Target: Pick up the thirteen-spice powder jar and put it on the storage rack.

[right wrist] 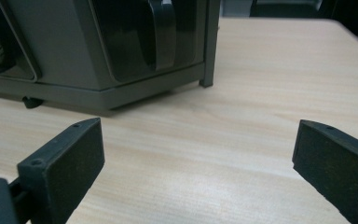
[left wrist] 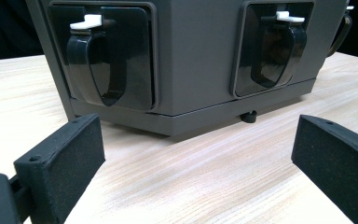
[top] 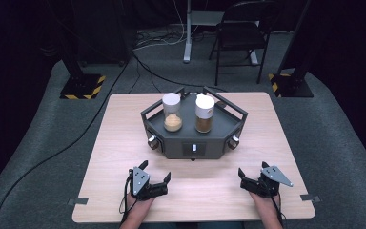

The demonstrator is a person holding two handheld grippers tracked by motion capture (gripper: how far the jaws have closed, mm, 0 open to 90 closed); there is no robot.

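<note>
Both hand-held grippers rest low over the near edge of the desk (top: 124, 143), each with its jaws spread wide apart and nothing between them; the left hand-held gripper (top: 156, 177) sits at the near left, the right hand-held gripper (top: 253, 179) at the near right, well apart from one another. Between and beyond them, toward the middle of the desk, stands a dark grey six-sided stand (top: 181, 143) with a railed top; two jars stand upright on it side by side; the left jar (top: 172, 112) has a white lid and pale tan contents low inside; the right jar (top: 204, 113) has a white lid and darker brown contents. In the left gripper view the stand's side faces rise just past the black jaws, carrying two recessed black dispenser levers (left wrist: 100, 65) with small white tabs above them; a small black foot (left wrist: 248, 116) shows under the stand's base. In the right gripper view a corner of the stand (right wrist: 121, 56) lies to the far left, with bare wood grain ahead of the open jaws. A folding chair (top: 240, 33) stands on the grey floor beyond the desk.
</note>
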